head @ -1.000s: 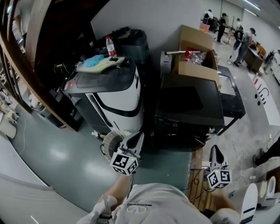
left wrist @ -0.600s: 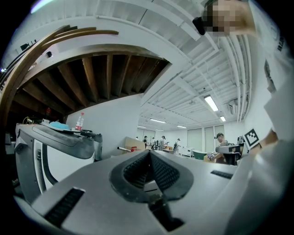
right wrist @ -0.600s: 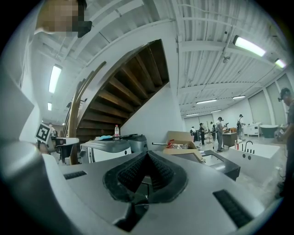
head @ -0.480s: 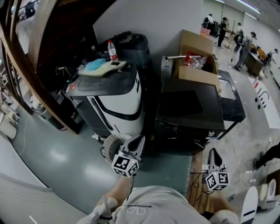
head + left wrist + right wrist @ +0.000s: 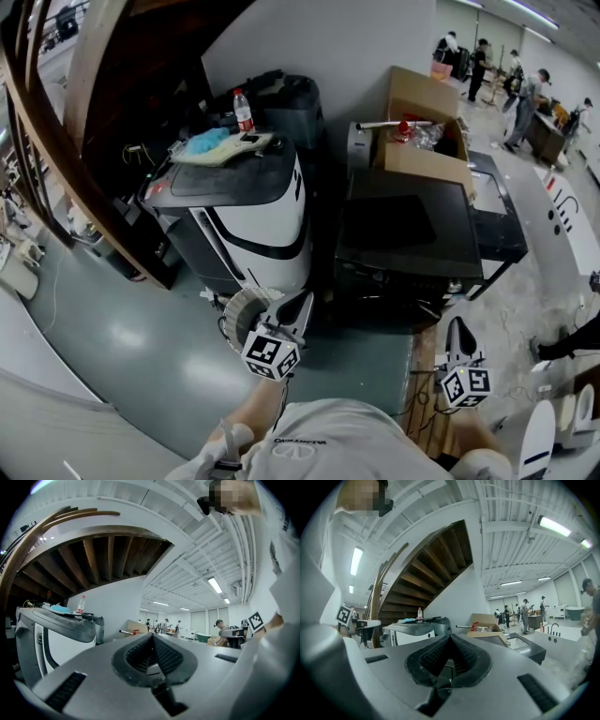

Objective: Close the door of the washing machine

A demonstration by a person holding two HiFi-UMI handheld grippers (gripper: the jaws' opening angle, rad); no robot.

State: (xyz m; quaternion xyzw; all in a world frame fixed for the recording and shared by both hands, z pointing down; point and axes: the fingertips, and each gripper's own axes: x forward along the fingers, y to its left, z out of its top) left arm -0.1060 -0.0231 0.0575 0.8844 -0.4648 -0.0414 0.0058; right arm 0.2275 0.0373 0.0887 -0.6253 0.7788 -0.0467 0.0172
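The washing machine (image 5: 251, 217) is white and black with a dark grey top, and it stands left of centre against the wall. A water bottle (image 5: 244, 111) and a blue cloth (image 5: 208, 141) lie on its top. I cannot make out its door. My left gripper (image 5: 298, 307) is shut and empty, held low in front of the machine's lower right corner. My right gripper (image 5: 457, 328) is also shut and empty, further right near the floor. The left gripper view shows the left gripper (image 5: 153, 637) with the machine (image 5: 56, 634) to its left. From the right gripper (image 5: 450, 638), the machine (image 5: 410, 632) stands left of centre.
A black table (image 5: 408, 225) stands right of the machine, with an open cardboard box (image 5: 422, 131) behind it. A round pale ribbed thing (image 5: 242, 314) lies on the floor by the left gripper. A wooden staircase (image 5: 84, 122) rises at the left. Several people (image 5: 520, 94) stand far off.
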